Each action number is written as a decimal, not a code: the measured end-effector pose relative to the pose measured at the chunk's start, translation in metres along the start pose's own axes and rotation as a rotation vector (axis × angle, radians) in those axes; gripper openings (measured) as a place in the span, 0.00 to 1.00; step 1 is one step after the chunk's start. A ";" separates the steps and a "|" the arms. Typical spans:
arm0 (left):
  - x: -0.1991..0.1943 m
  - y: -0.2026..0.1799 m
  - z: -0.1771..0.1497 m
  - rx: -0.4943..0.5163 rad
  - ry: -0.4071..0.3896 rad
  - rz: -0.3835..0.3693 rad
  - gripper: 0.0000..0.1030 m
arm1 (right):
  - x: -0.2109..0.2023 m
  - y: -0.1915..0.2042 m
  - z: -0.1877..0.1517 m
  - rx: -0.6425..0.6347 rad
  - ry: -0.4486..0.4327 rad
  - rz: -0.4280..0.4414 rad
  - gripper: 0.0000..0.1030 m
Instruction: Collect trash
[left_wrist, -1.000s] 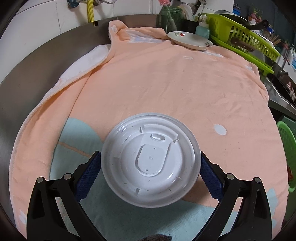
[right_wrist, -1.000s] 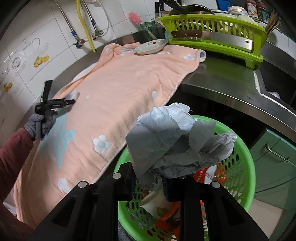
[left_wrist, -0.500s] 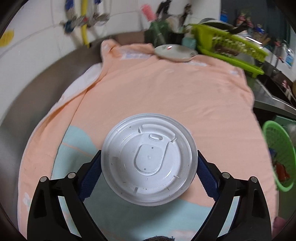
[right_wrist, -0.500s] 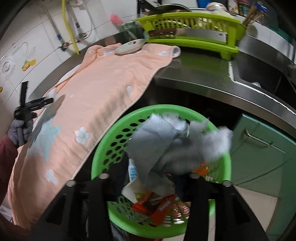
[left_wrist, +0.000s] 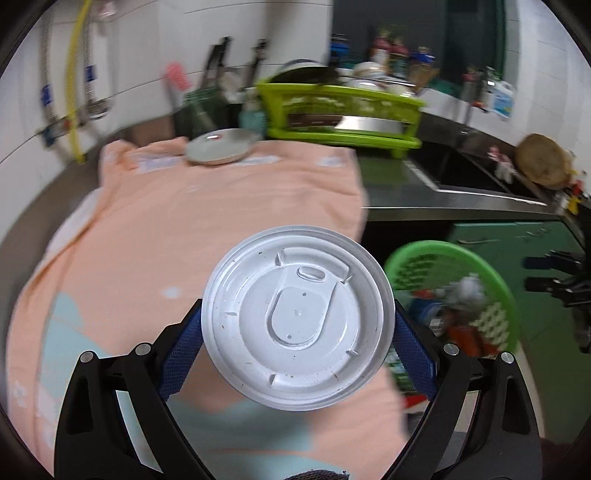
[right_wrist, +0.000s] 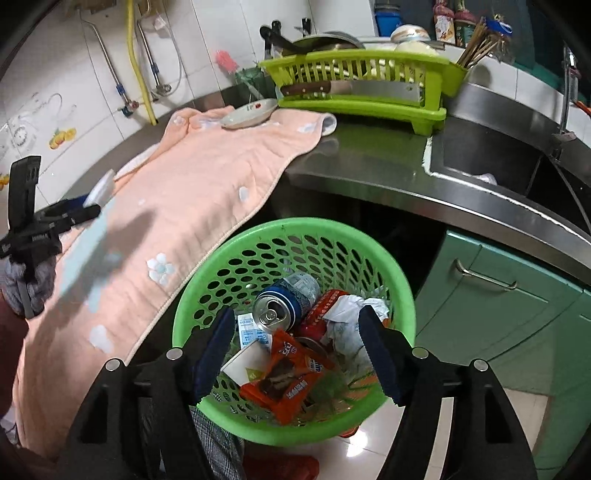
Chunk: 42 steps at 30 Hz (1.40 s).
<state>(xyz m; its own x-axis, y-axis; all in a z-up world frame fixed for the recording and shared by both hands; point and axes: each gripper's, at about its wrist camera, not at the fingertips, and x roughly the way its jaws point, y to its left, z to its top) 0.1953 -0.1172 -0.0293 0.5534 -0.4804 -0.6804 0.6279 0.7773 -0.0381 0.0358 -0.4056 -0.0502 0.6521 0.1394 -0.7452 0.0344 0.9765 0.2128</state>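
My left gripper (left_wrist: 297, 343) is shut on a white plastic cup lid (left_wrist: 297, 317) and holds it above the peach towel (left_wrist: 207, 214), near the counter's right edge. The green trash basket (left_wrist: 491, 273) sits on the floor to the right. In the right wrist view my right gripper (right_wrist: 297, 350) is open and empty just above the basket (right_wrist: 207, 295). Crumpled paper (right_wrist: 349, 314) lies inside it with a can (right_wrist: 280, 306), a paper cup (right_wrist: 247, 365) and an orange wrapper (right_wrist: 284, 384). The left gripper (right_wrist: 70, 214) shows at the far left.
A white dish (right_wrist: 249, 112) rests on the towel's far end. A green dish rack (right_wrist: 364, 88) with a cleaver stands behind it. A steel sink (right_wrist: 491, 155) is at the right, green cabinets (right_wrist: 509, 306) below.
My right gripper opened and the crumpled paper dropped into the basket. My left gripper swung right with the lid, bringing the basket into its view.
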 end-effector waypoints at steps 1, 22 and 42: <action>0.001 -0.010 0.000 0.009 0.001 -0.011 0.89 | -0.004 -0.001 -0.001 0.000 -0.006 0.004 0.66; 0.114 -0.198 -0.035 0.097 0.241 -0.204 0.91 | -0.060 -0.042 -0.030 0.054 -0.108 -0.012 0.82; 0.051 -0.157 -0.028 -0.067 0.113 -0.147 0.95 | -0.077 -0.004 -0.036 0.023 -0.195 0.013 0.86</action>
<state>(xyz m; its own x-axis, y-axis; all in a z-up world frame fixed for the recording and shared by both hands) 0.1100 -0.2528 -0.0785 0.3914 -0.5447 -0.7416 0.6574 0.7295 -0.1889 -0.0417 -0.4146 -0.0160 0.7871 0.1157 -0.6059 0.0404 0.9705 0.2378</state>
